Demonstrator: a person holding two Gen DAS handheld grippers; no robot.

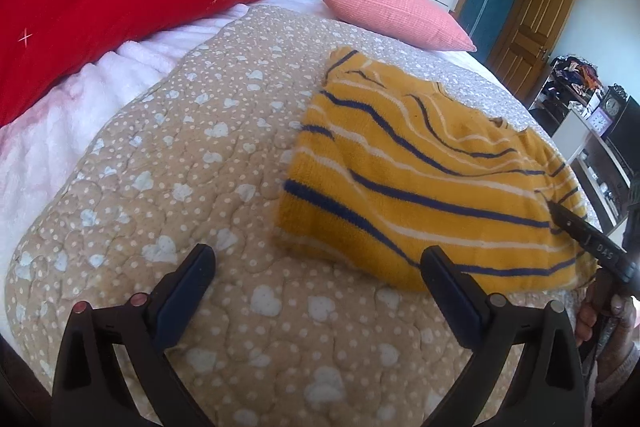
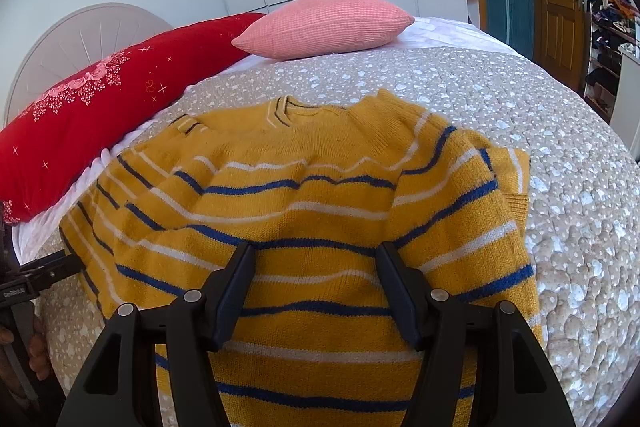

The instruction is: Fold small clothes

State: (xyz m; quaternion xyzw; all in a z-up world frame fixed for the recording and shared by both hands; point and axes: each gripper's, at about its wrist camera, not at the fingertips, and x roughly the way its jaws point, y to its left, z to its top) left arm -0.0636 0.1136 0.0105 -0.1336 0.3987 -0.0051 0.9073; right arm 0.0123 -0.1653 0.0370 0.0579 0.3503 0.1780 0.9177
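Both grippers — left (image 1: 316, 267), right (image 2: 316, 267) — gape empty; striped sweater's (image 2: 304, 211) near hem is cut off.

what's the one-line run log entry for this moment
stage: fold small clothes, sleeves folded in | item: striped sweater on quilt | left gripper: jaws open, beside sweater, empty | right gripper: jaws open, over sweater, empty

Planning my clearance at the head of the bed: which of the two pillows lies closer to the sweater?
The pink pillow. It sits just beyond the yellow striped sweater's collar, while the red pillow lies off to the side.
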